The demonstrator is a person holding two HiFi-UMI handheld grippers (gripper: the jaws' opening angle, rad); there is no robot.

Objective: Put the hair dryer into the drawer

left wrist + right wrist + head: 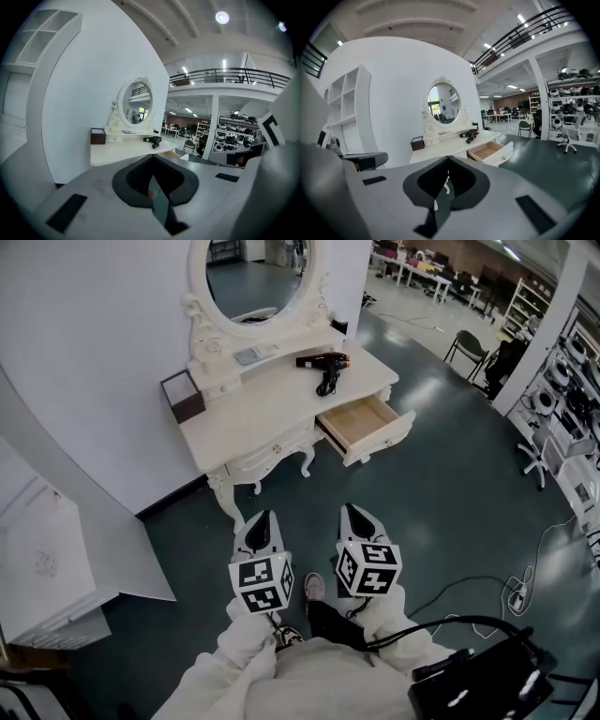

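A black hair dryer (323, 364) with its cord lies on the right part of a white dressing table (244, 413); it shows small in the left gripper view (152, 139) and the right gripper view (469, 134). The table's right drawer (361, 426) stands pulled out, its wooden inside bare (488, 151). My left gripper (262, 518) and right gripper (354, 512) hover side by side over the dark floor, well short of the table. Both are shut with nothing between the fingers (151, 158) (448, 159).
An oval mirror (255, 273) stands at the back of the table, with a dark brown box (183, 396) at its left end. A curved white wall (84, 381) rises behind. Chairs (466, 351), shelving (567, 381) and a floor cable (525, 568) lie to the right.
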